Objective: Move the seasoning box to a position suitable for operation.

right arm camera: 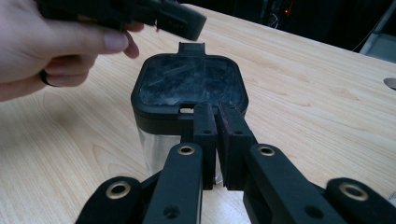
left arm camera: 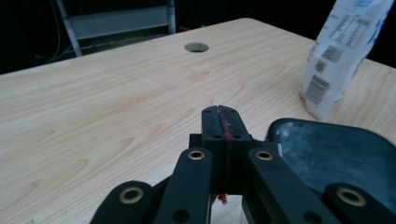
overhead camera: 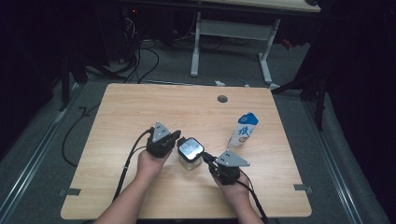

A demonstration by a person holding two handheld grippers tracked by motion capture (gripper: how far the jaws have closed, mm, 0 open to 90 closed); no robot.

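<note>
Table: I saw pale wood table [overhead camera: 140,116], a cable hole [overhead camera: 222,99] (far edge).
Room: dark, floor cables [overhead camera: 135,60].
Left gripper [overhead camera: 176,136]: jaws pressed together.
Right gripper [overhead camera: 206,157]: jaws nearly together, by the container [overhead camera: 190,153].

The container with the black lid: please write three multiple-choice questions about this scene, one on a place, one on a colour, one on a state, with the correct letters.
1. Where is the container with the black lid?
A. between the two grippers
B. at the table's far left corner
C. on the floor

2. What colours has the carton?
A. red and black
B. white and blue
C. green

3. How do the left gripper's jaws stand?
A. wide open
B. closed together
C. around the carton

Answers: 1 A, the high view shows it between the left gripper and the right gripper. 2 B, white body, blue top. 3 B, the left gripper view shows the jaws pressed together.
</note>
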